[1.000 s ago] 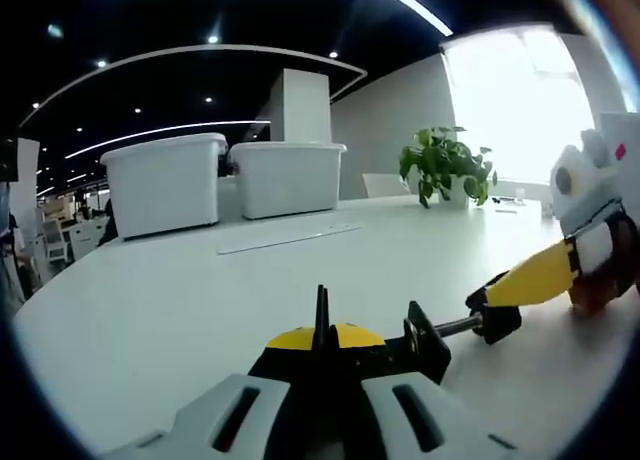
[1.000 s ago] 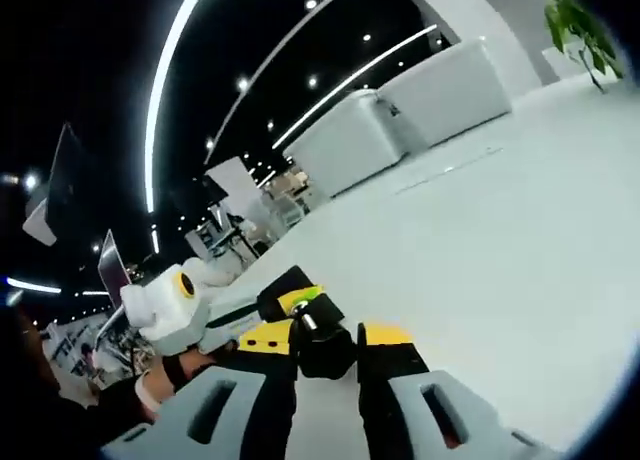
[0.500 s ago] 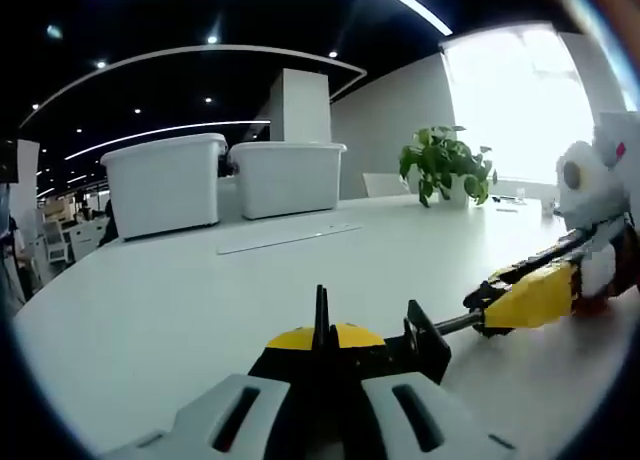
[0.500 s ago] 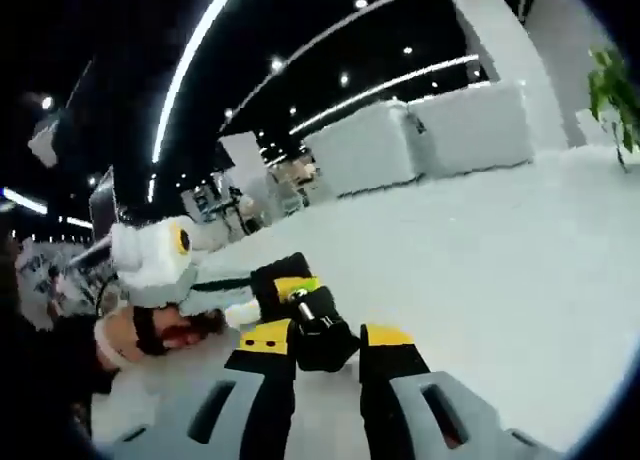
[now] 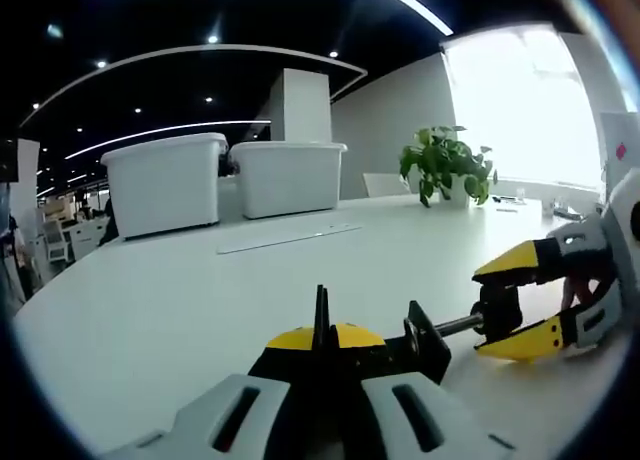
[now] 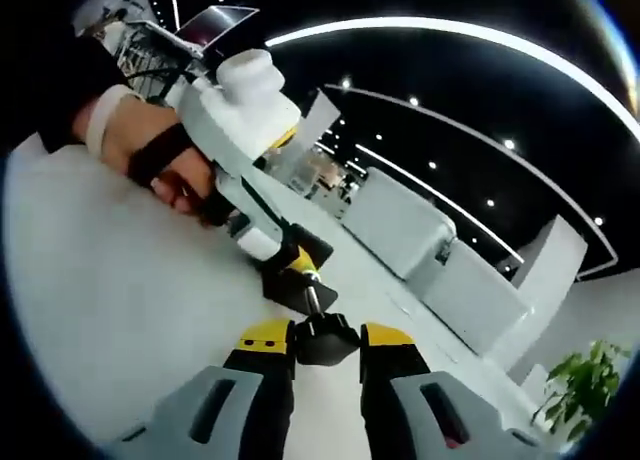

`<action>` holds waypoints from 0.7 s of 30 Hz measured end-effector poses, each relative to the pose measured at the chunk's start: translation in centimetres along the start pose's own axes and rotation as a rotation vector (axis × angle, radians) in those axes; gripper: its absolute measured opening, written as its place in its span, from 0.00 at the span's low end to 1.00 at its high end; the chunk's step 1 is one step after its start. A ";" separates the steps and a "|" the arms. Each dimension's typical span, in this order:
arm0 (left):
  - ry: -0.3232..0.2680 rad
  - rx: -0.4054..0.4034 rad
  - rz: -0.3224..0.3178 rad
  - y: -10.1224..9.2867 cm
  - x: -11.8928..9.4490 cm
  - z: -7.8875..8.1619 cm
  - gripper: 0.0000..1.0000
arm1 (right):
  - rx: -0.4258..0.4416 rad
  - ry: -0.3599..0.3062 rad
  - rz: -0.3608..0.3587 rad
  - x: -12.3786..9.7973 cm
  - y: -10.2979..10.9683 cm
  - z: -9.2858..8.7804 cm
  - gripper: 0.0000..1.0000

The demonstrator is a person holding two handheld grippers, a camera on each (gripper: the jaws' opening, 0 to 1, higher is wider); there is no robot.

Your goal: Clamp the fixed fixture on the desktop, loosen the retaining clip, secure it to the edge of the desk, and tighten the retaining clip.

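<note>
Left of the potted plant (image 5: 445,165), your left gripper (image 5: 322,380) stays closed on the fixture (image 5: 345,348), low on the desk (image 5: 200,300). Your right gripper (image 5: 528,298), grasping its screw knob (image 6: 325,337), has rolled: loosening seems underway.

two white bins (image 5: 165,183) and a potted plant (image 5: 446,166) stand far across.

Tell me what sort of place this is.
Probably an open-plan office or lab: a long white desk carries two white storage bins, a potted plant stands by a bright window, and strip lights cross a dark ceiling.
</note>
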State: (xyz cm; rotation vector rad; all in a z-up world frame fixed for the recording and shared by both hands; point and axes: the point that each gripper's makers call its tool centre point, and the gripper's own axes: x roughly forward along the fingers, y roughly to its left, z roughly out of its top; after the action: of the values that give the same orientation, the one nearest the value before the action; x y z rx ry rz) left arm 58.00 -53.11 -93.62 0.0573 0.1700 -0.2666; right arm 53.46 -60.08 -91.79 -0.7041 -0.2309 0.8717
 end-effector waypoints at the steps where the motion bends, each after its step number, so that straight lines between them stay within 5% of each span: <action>1: 0.000 -0.001 0.000 0.0 0.0 0.0 0.04 | 0.006 0.000 -0.001 0.0 -0.1 -0.1 0.23; 4: 0.000 -0.001 0.001 0.0 0.0 0.0 0.04 | 0.042 -0.005 0.010 0.3 -0.4 -0.3 0.25; 5: 0.000 0.000 0.001 0.0 0.0 0.0 0.04 | 0.120 -0.009 0.034 0.3 -0.2 -0.3 0.28; 10: 0.000 -0.001 -0.001 -0.1 -0.1 0.0 0.04 | 0.664 0.033 0.075 0.2 -1.4 -0.1 0.41; 14: 0.000 -0.001 -0.001 -0.1 -0.1 0.0 0.04 | 1.096 0.087 0.101 -0.1 -1.3 -1.3 0.38; 18: 0.000 0.000 -0.001 -0.1 -0.1 0.0 0.04 | 1.306 0.165 0.107 0.0 -0.7 -3.6 0.28; 21: 0.000 0.001 -0.002 -0.1 -0.1 0.0 0.04 | 1.412 0.150 0.128 -0.1 -0.9 -3.1 0.26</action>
State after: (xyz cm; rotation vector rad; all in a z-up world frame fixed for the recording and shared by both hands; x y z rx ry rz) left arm 57.88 -53.22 -93.60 0.0580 0.1696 -0.2689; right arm 55.34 -62.04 -93.57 0.5454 0.5550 0.8668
